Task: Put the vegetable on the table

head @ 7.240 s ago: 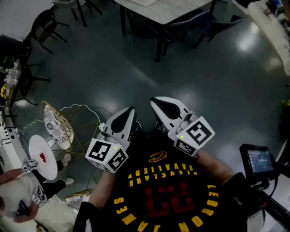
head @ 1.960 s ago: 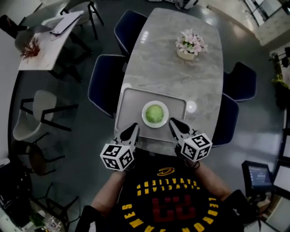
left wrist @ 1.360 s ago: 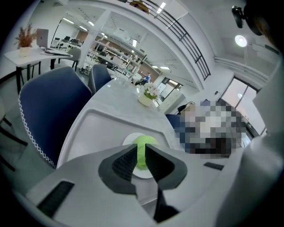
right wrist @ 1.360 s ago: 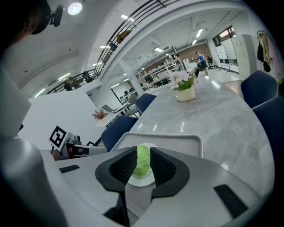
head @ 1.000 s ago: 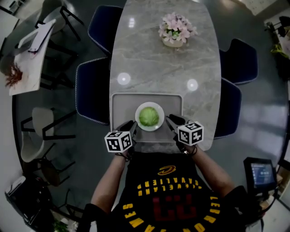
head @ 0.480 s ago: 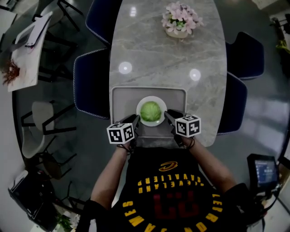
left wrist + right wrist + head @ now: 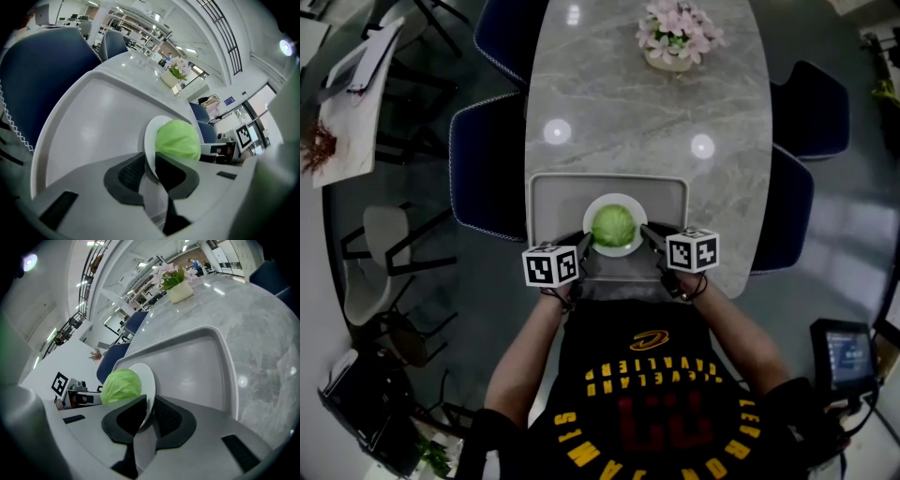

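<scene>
**Head view:** The left tongs (image 7: 584, 247) and right tongs (image 7: 649, 234) have been advanced from the tray (image 7: 551, 199) edge onto the plate (image 7: 616, 196). The cabbage (image 7: 614, 225) sits between them, so a lift to the table (image 7: 647, 112) is judged ready. The shirt (image 7: 642, 403) reads "CLEVELAND CAVALIERS", "23".

**Left gripper view:** The jaws are clenched on the plate rim.

**Right gripper view:** The jaws are likewise clenched on the rim.
</scene>
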A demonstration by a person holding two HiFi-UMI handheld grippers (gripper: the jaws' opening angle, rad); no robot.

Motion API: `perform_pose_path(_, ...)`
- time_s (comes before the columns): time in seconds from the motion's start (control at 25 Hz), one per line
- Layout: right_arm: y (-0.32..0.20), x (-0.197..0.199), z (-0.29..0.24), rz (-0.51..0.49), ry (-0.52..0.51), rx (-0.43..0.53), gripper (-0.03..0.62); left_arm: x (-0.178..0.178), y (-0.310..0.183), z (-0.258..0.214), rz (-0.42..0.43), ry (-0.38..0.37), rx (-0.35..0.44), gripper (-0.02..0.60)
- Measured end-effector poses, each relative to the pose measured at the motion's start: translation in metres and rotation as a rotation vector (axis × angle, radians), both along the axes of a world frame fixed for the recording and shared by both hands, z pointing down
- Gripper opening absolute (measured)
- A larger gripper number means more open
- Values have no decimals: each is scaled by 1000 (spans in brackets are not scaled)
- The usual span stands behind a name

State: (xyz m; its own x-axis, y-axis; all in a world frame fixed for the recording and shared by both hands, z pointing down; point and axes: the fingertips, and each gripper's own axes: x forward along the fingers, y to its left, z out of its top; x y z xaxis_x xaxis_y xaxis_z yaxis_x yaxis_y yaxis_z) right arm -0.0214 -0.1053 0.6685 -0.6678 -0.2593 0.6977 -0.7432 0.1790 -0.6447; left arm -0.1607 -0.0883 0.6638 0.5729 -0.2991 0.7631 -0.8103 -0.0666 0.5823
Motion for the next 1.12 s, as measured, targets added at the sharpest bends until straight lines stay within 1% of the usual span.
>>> perform_pose_path(0.16,-2,0,-3,18,-9,-22,54,1,0,-1,11,-14,-33,60)
perform_pose_path(0.32,2,0,-7,30,1,-6,54,0,0,-6,14,-39,-30,57)
perform_pose_path(0.64,-2,3,-32,71,-23,38,51,3,-4,-25,25,-17,-17,55)
perform_pose_path(0.96,-23,15,-45,97,-16,51,48,15,-21,-38,78,-21,-21,52)
perform_pose_path(1.12,-37,21,-54,112,-32,54,45,19,-37,-48,99,-13,-14,51)
